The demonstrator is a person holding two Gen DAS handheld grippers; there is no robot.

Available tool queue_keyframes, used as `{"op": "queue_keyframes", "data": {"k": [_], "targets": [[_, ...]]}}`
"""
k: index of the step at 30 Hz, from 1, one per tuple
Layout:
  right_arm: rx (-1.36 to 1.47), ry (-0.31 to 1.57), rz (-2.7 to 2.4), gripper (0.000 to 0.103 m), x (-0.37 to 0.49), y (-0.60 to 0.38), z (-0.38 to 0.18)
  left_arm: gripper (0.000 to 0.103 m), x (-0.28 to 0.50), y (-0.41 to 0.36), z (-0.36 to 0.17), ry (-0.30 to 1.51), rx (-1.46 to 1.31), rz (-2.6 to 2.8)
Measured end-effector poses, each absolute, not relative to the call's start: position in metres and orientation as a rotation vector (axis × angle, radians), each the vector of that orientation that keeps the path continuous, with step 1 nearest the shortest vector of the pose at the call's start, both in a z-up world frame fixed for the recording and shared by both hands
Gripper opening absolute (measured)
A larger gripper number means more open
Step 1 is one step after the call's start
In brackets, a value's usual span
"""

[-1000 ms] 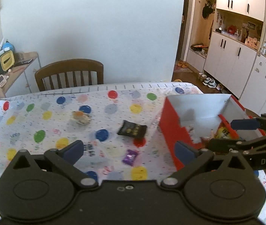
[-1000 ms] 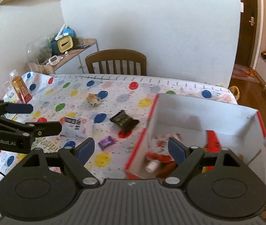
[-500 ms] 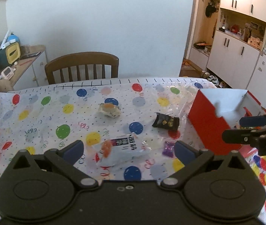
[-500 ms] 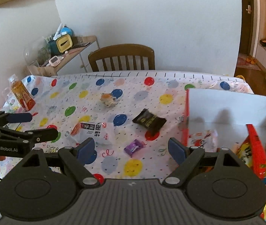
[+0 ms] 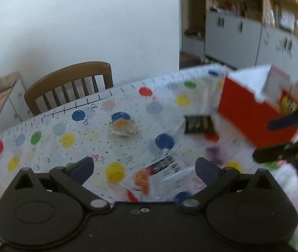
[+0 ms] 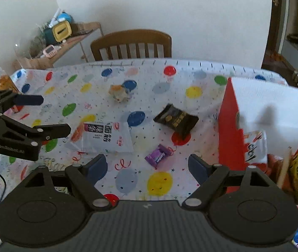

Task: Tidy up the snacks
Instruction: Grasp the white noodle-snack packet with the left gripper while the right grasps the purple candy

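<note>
Four snacks lie loose on the balloon-print cloth (image 6: 191,67): white packet (image 6: 106,137), black packet (image 6: 177,120), purple candy (image 6: 156,156), a small, possibly clear-wrapped bun (image 6: 119,92). Left gripper (image 5: 144,168) and right gripper (image 6: 147,164) gape empty (red box (image 6: 228,130) at right).

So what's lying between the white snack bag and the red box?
In the right wrist view, the purple candy and black packet lie between white snack bag and red box.
</note>
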State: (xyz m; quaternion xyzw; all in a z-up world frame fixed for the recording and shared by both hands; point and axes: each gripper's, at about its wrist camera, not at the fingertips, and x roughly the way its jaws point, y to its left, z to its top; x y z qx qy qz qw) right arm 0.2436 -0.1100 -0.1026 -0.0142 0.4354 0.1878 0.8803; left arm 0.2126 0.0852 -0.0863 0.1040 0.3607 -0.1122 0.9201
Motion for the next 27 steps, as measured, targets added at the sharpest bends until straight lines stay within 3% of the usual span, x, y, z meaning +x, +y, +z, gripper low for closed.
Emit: {"op": "queue_keyframes", "data": {"k": [10, 15, 20, 27], "targets": [[0.01, 1.007, 0.309, 0.085, 0.28, -0.101, -0.144, 0.102, 0.243, 0.081, -0.131, 0.847, 0.252, -0.382], [-0.005, 1.039, 0.273, 0.077, 0.297, -0.092, -0.161, 0.099, 0.256, 0.08, -0.146, 0.856, 0.254, -0.392], [0.008, 1.09, 0.24, 0.061, 0.309, -0.088, -0.177, 0.096, 0.266, 0.076, -0.154, 0.868, 0.259, -0.416], [0.004, 1.084, 0.228, 0.05, 0.314, -0.078, -0.181, 0.079, 0.276, 0.068, -0.165, 0.91, 0.256, -0.453]]}}
